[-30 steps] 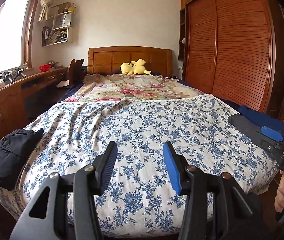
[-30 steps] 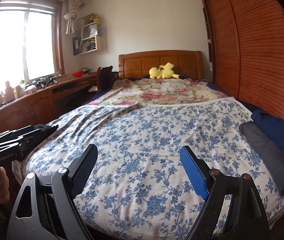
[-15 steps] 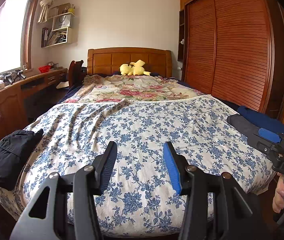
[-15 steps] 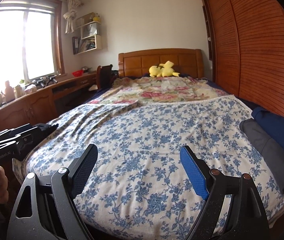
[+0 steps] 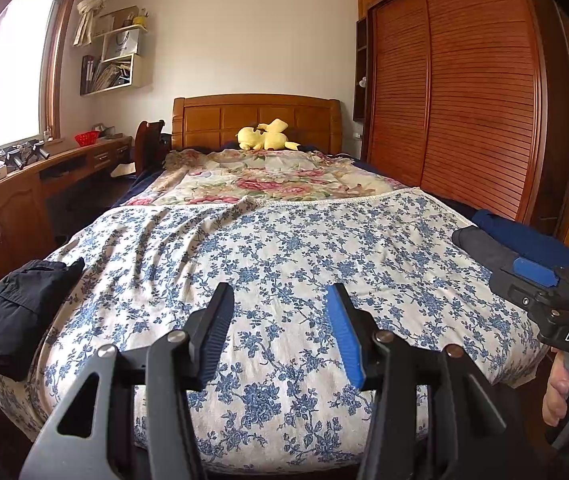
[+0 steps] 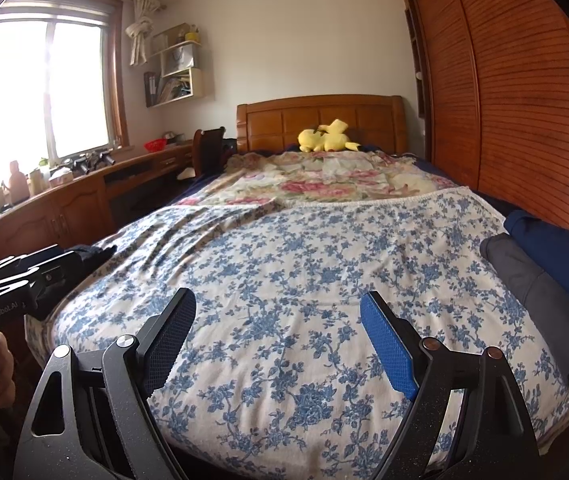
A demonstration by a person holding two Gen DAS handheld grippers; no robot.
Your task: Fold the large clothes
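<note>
A black garment (image 5: 16, 312) lies bunched at the bed's near left corner; in the right wrist view only its tip (image 6: 96, 250) shows behind the other gripper. A folded grey garment (image 5: 480, 242) (image 6: 540, 300) and a folded navy one (image 5: 524, 236) (image 6: 560, 252) lie at the bed's right edge. My left gripper (image 5: 278, 316) is open and empty, held above the foot of the bed. My right gripper (image 6: 278, 332) is open wider, also empty, above the foot of the bed. Each gripper shows at the edge of the other's view.
The bed has a blue-flowered sheet (image 5: 284, 264) with a pink floral blanket (image 5: 276, 180) beyond it. A yellow plush toy (image 5: 264, 140) lies by the headboard. A wooden desk (image 5: 24, 200) runs along the left wall, a slatted wardrobe (image 5: 464, 120) along the right.
Both grippers have drawn back a little and tilted up, so the bed sits lower in both views. Neither jaw opening has changed.
</note>
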